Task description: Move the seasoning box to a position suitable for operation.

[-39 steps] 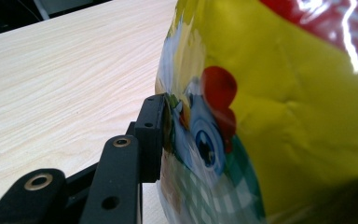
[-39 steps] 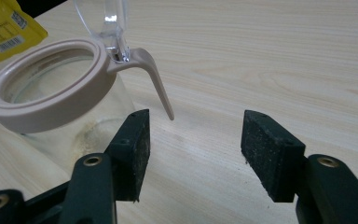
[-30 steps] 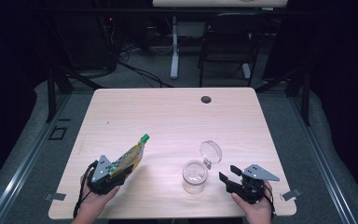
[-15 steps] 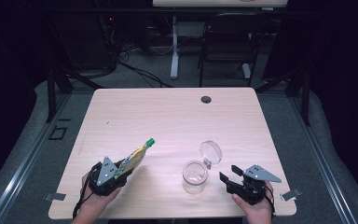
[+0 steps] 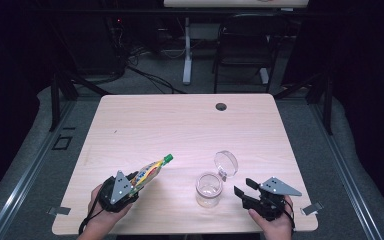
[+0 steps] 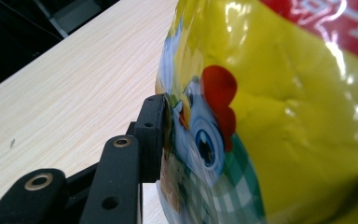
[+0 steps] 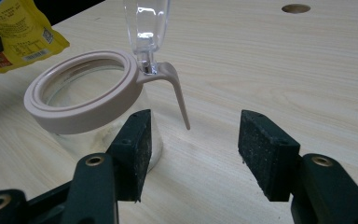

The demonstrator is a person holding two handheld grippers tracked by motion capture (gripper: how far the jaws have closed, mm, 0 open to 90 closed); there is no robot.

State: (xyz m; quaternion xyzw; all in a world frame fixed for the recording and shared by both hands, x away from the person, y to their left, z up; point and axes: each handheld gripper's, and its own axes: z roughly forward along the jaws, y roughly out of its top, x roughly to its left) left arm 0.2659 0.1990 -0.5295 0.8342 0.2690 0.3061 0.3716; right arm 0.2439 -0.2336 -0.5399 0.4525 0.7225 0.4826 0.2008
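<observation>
One yellow pouch point(image 5: 147, 173) with a green cap is being pinched by the left tool point(image 5: 126, 187), slanting up over the counter point(image 5: 180, 125) near its front left. Right of it, the lid-open glass jar point(image 5: 209, 189) is standing just beside the spread, empty right tool point(image 7: 193, 140).

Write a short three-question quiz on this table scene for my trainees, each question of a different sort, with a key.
1. True or false: the left tongs grip a yellow pouch.
2. The jar's clear lid is: A) closed B) flipped open C) lying on the table.
3. What lies between the jaws of the right tongs?

Key: 1 true. 2 B. 3 Nothing; they stand open beside the jar.
</observation>
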